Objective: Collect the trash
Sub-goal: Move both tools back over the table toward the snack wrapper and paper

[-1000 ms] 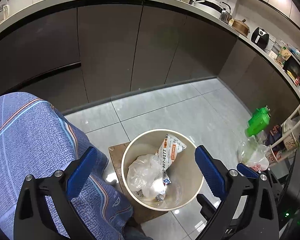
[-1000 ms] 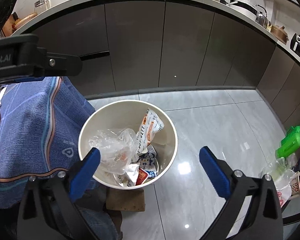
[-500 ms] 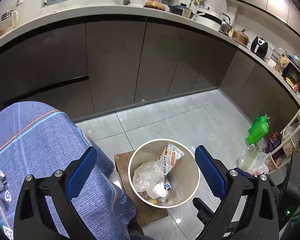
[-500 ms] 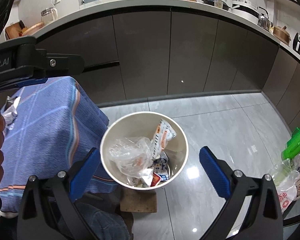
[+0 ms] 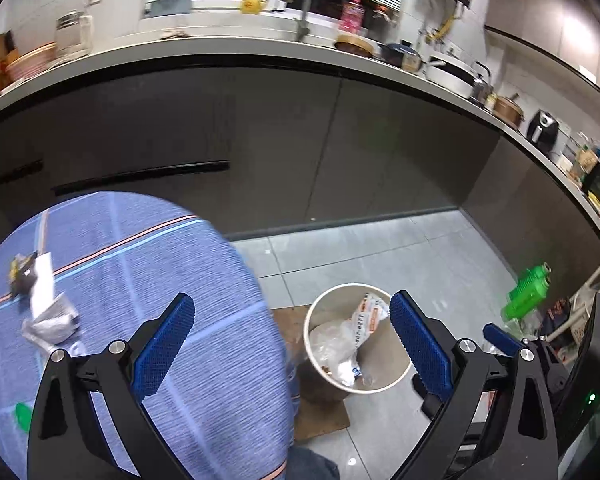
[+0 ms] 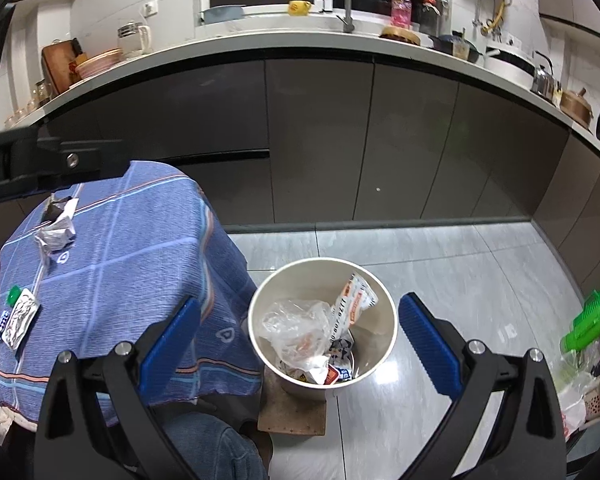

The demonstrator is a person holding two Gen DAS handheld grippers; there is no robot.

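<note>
Both grippers, left gripper [image 5: 290, 340] and right gripper [image 6: 300, 340], are wide open and hold nothing. Trash wrappers [image 6: 54, 232] lie on the blue tablecloth [image 6: 140, 248]. The bin [image 6: 322, 268] stands beside it on the grey kitchen floor [image 6: 460, 264].

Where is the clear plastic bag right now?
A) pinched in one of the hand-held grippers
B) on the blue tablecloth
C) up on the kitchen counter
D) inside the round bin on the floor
D: the clear plastic bag sits inside the round bin on the floor, next to a printed wrapper, while both the right hand-held gripper and the left hand-held gripper are open and empty.
</note>
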